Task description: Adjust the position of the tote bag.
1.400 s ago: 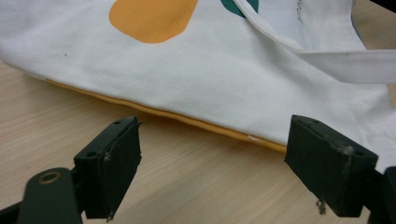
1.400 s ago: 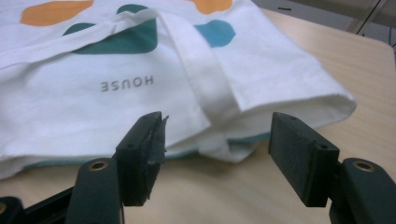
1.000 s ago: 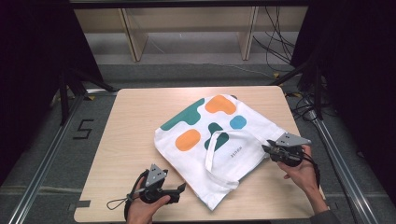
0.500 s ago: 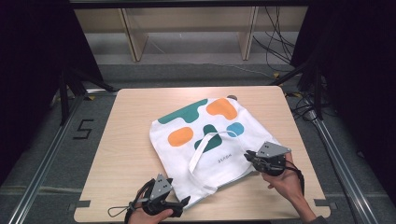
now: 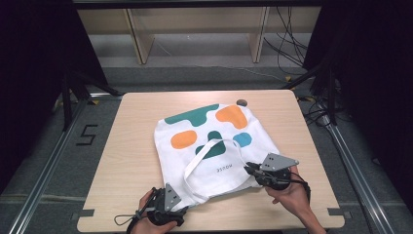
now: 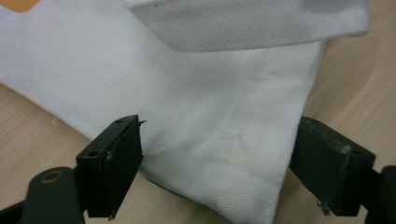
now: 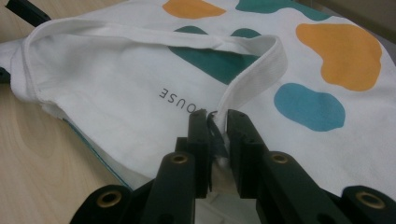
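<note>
White tote bag pinched at its near edge on the wooden table

The left gripper [image 5: 184,210] stood spread around the bag's near-left corner, pads clear of the cloth. The tote bag [image 5: 209,146] lay flat mid-table, white with teal, orange and blue blobs, its handle [image 5: 214,151] looped across small lettering [image 7: 183,100] that read "OUSE" upside down. The right gripper [image 7: 217,123], jaws having just closed, pinched the cloth at the handle's base. A small dark round thing [image 5: 241,102] sat just behind the bag.

My tote bag [image 7: 140,88] shows the letters "OUSE", upside down; a "5" [image 5: 86,135] marks the floor [image 5: 53,161].
</note>
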### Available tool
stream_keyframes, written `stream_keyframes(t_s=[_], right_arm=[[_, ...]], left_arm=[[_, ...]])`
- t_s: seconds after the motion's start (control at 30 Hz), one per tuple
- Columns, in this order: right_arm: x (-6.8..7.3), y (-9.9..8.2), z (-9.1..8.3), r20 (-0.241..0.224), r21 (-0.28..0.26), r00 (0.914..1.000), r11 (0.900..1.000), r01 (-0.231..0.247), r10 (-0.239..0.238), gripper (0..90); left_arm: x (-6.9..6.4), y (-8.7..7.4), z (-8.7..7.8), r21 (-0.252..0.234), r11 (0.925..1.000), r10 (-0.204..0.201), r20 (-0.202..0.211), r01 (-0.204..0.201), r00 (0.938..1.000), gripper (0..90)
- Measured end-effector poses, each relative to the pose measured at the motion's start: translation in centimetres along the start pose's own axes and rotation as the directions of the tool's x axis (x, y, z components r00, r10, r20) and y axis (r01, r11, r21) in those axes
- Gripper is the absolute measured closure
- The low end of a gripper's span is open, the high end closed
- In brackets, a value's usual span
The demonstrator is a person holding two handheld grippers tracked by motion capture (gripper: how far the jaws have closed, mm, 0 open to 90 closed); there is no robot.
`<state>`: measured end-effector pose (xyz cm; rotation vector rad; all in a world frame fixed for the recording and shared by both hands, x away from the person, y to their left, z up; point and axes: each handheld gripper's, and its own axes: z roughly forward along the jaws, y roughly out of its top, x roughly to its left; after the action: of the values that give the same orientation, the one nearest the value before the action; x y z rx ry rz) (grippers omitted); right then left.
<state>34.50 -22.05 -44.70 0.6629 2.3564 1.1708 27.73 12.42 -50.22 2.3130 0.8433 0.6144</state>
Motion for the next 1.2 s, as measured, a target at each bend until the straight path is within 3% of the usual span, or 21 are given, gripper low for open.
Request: stream_keyframes(t_s=[0.07, 0.1, 0.2, 0.23, 0.3, 0.33, 0.37, 0.43, 0.6, 0.63, 0.67, 0.73, 0.77, 0.87, 0.97, 1.0, 1.03, 1.07, 1.1, 1.13, 1.2], right_arm=[[0.2, 0.0, -0.1, 0.007, 0.007, 0.9999, 0.9999, -0.009, 0.009, 80.1], [0.4, -0.1, -0.1, 0.01, 0.008, 0.9999, 0.9999, 0.007, -0.007, 76.4], [0.6, -0.3, -0.3, 0.001, 0.019, 0.9999, 0.9997, 0.015, -0.015, 67.7], [0.8, -0.8, -1.2, 0.017, 0.035, 0.9998, 0.9994, 0.002, -0.002, 54.8], [0.7, -1.0, -1.5, 0.011, 0.039, 0.9999, 0.9992, 0.007, -0.007, 51.5], [0.6, -1.3, -2.1, 0.015, 0.045, 0.9998, 0.9989, -0.014, 0.014, 49.3], [0.3, -1.6, -2.7, 0.022, 0.048, 0.9997, 0.9989, -0.004, 0.003, 46.2], [-0.5, -2.4, -4.4, 0.068, 0.073, 0.9974, 0.997, -0.027, 0.022, 42.6], [-1.2, -3.5, -4.8, 0.137, 0.098, 0.9898, 0.9939, -0.051, 0.038, 39.1], [-1.3, -3.7, -4.5, 0.147, 0.111, 0.9888, 0.9928, -0.045, 0.028, 38.6], [-1.5, -3.9, -4.3, 0.154, 0.124, 0.988, 0.9917, -0.033, 0.014, 38.2], [-1.8, -4.3, -3.5, 0.179, 0.16, 0.9839, 0.9867, -0.028, -0.001, 37.2], [-1.9, -4.4, -3.2, 0.183, 0.174, 0.9827, 0.9846, -0.008, -0.024, 37.2], [-2.0, -4.5, -1.9, 0.211, 0.216, 0.975, 0.9762, 0.022, -0.069, 37.0], [-2.2, -4.3, -0.9, 0.237, 0.231, 0.9678, 0.9726, 0.03, -0.086, 37.7], [-2.5, -4.0, 0.0, 0.257, 0.234, 0.9595, 0.9709, 0.053, -0.114, 49.4], [-2.5, -4.0, 0.1, 0.267, 0.239, 0.9561, 0.9696, 0.054, -0.12, 56.3], [-2.5, -4.0, 0.1, 0.267, 0.239, 0.9561, 0.9696, 0.054, -0.12, 56.3], [-2.6, -4.0, 0.3, 0.274, 0.252, 0.9529, 0.966, 0.059, -0.13, 65.1], [-2.8, -4.1, 0.3, 0.277, 0.265, 0.9493, 0.9616, 0.073, -0.148, 72.4], [-3.3, -4.4, -0.1, 0.256, 0.256, 0.9524, 0.9617, 0.098, -0.165, 83.0]], left_arm=[[-0.4, -0.1, 0.0, 0.021, 0.9995, -0.022, 0.002, 0.022, 0.9997, 24.6], [-0.6, -0.1, 0.1, 0.04, 0.9989, 0.027, -0.024, -0.026, 0.9994, 28.7], [-0.4, -0.1, -0.1, 0.027, 0.9992, 0.029, -0.011, -0.029, 0.9995, 37.6], [-0.2, -0.2, -0.2, 0.021, 0.9993, 0.03, -0.003, -0.03, 0.9995, 48.7], [0.1, -0.3, -0.3, 0.024, 0.9986, 0.048, 0.008, -0.048, 0.9988, 59.2], [0.3, -0.4, -0.2, 0.015, 0.9985, 0.053, 0.01, -0.053, 0.9985, 59.2], [0.5, -0.5, -0.3, 0.009, 0.9986, 0.052, 0.009, -0.052, 0.9986, 63.0], [1.5, -0.5, -0.1, -0.017, 0.9981, 0.06, 0.034, -0.059, 0.9976, 72.2], [2.3, -0.5, -0.4, -0.043, 0.9979, 0.049, 0.031, -0.048, 0.9983, 79.0], [2.5, -0.5, -0.5, -0.051, 0.9973, 0.054, 0.024, -0.052, 0.9983, 79.0], [2.6, -0.6, -0.7, -0.042, 0.9988, 0.027, 0.023, -0.026, 0.9994, 79.6], [3.2, -0.6, -0.8, -0.043, 0.9977, 0.053, 0.01, -0.053, 0.9985, 79.8], [3.2, -0.8, -0.8, -0.041, 0.999, 0.019, 0.008, -0.019, 0.9998, 79.8], [3.7, -1.0, -0.8, -0.045, 0.999, 0.006, -0.005, -0.006, 1.0, 79.3], [4.0, -1.2, -0.7, -0.037, 0.9993, -0.008, -0.004, 0.008, 1.0, 77.1], [4.1, -1.2, -0.8, -0.017, 0.9998, -0.012, -0.011, 0.012, 0.9999, 72.2], [4.5, -1.3, -0.7, -0.027, 0.9995, 0.016, -0.021, -0.016, 0.9996, 69.7], [4.5, -1.3, -0.7, -0.027, 0.9995, 0.016, -0.021, -0.016, 0.9996, 67.8], [4.2, -1.6, -0.8, -0.019, 0.9995, -0.027, -0.022, 0.026, 0.9994, 67.8], [4.1, -1.7, -0.9, -0.034, 0.9992, -0.022, -0.014, 0.022, 0.9996, 65.5], [3.6, -1.8, -0.8, -0.012, 0.9999, -0.006, -0.017, 0.006, 0.9998, 55.1]])
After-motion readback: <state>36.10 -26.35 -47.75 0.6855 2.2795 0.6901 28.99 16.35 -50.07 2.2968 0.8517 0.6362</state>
